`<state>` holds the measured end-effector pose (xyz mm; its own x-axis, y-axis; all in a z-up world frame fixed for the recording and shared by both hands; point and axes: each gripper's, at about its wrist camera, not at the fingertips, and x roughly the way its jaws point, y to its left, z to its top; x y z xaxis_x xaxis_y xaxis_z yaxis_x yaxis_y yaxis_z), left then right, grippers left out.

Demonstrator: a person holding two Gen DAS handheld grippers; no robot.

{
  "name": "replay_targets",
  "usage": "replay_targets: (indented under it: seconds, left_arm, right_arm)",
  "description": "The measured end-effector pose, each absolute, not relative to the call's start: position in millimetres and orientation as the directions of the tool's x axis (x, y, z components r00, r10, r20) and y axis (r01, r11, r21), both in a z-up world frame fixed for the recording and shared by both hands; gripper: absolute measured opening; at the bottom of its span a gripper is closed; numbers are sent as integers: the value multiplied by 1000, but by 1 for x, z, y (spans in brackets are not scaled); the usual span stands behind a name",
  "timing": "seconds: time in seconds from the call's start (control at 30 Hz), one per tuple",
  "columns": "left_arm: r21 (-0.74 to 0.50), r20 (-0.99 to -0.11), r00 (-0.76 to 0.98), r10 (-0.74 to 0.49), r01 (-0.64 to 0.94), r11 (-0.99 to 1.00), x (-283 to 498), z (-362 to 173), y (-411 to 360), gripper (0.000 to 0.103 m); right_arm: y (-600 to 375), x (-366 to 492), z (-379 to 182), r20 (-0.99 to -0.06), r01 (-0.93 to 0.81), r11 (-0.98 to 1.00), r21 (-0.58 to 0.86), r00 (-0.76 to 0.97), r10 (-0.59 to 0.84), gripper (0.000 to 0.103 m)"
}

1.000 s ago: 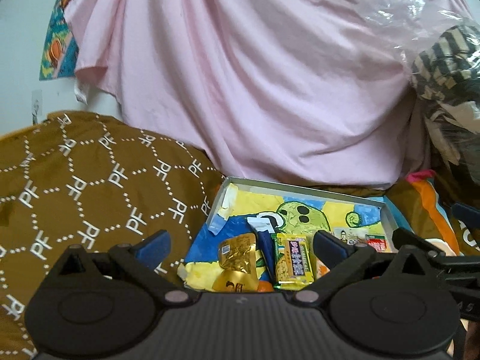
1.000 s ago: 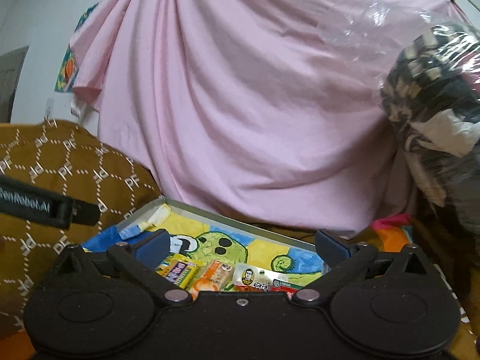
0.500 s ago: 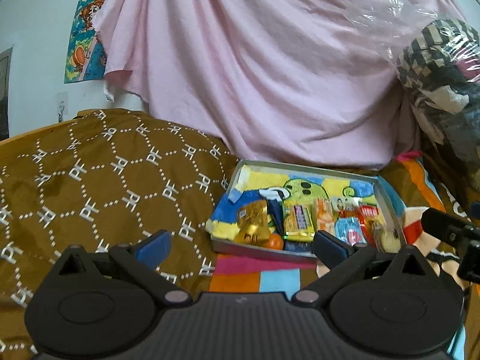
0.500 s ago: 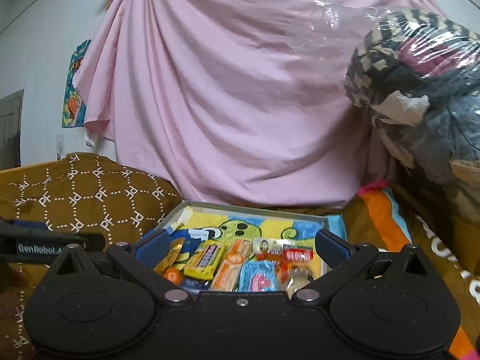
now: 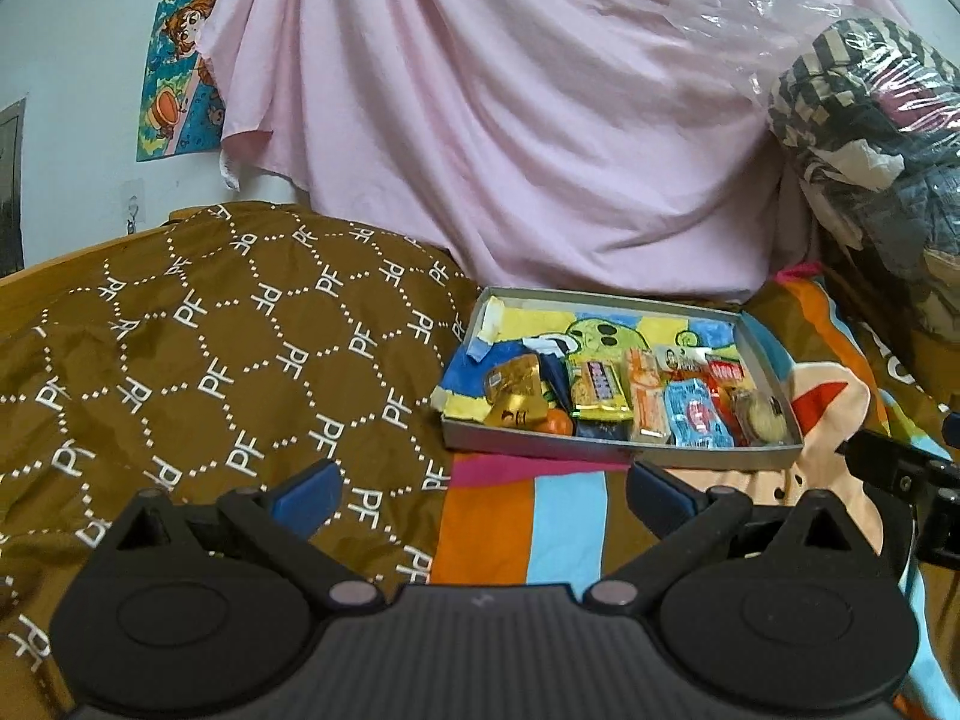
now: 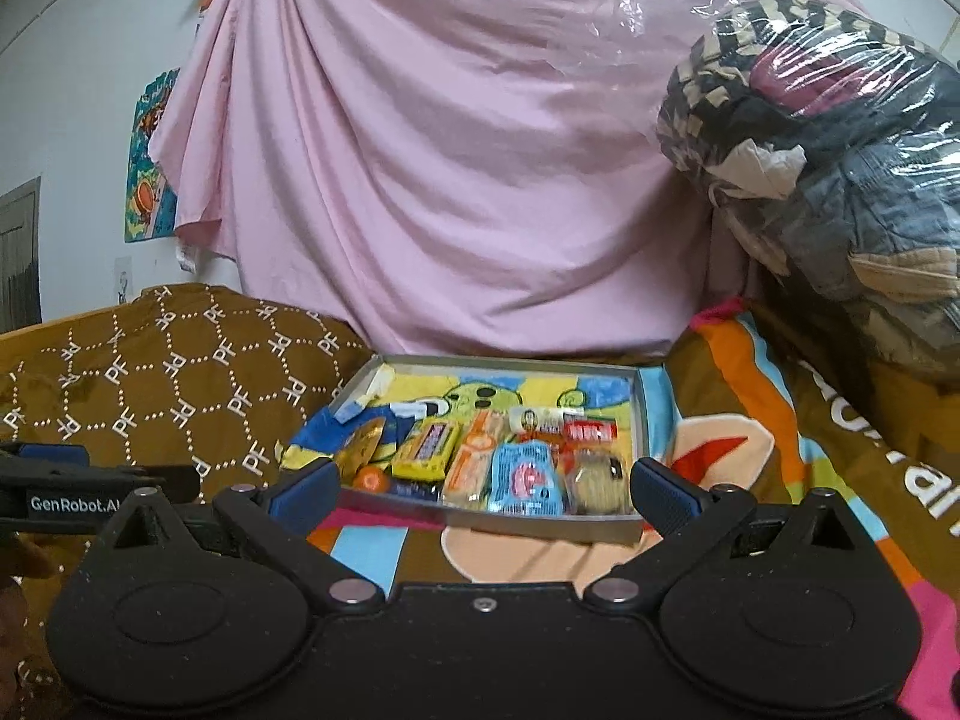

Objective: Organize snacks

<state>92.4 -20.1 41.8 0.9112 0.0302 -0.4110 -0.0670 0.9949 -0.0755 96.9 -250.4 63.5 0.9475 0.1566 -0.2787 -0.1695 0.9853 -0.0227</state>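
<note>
The snacks are sitting in a row along the near edge of the shallow grey tray (image 5: 621, 457), which is lying at centre right of the left wrist view on the striped blanket (image 5: 567, 531): a gold foil pack (image 5: 515, 384), a small orange sweet (image 5: 557, 421), a yellow bar (image 5: 597, 390), an orange packet (image 5: 645, 399), a light blue packet (image 5: 696, 414) and a round clear-wrapped biscuit (image 5: 762, 414). Over the last second the tray is shrinking in both views and showing its whole outline, where before it was filling the space between the fingers, so both tools are drawing back from it. The left gripper (image 5: 480, 489) is hanging at the bottom of its frame with its fingers spread wide and nothing between them; the right gripper (image 6: 483, 489) is spread the same way and empty, its far side also poking in at the right edge of the left view. With every snack already lined up in the tray and both tools retreating, the sorting is probably finishing. Around it, a brown patterned quilt (image 5: 198, 360) is filling the left, a pink sheet (image 5: 510, 120) is draping across the top, and a plastic-wrapped bundle (image 6: 828, 138) is looming at upper right.
</note>
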Motion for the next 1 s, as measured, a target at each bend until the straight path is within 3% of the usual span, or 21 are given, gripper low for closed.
replay_targets:
  seconds: [1.0]
  left_arm:
    - [-69,-476,879,24,-64,996,76,-8,-7,103]
  right_arm:
    - [-248,69,7,-312,-130,991,34,941,134,102]
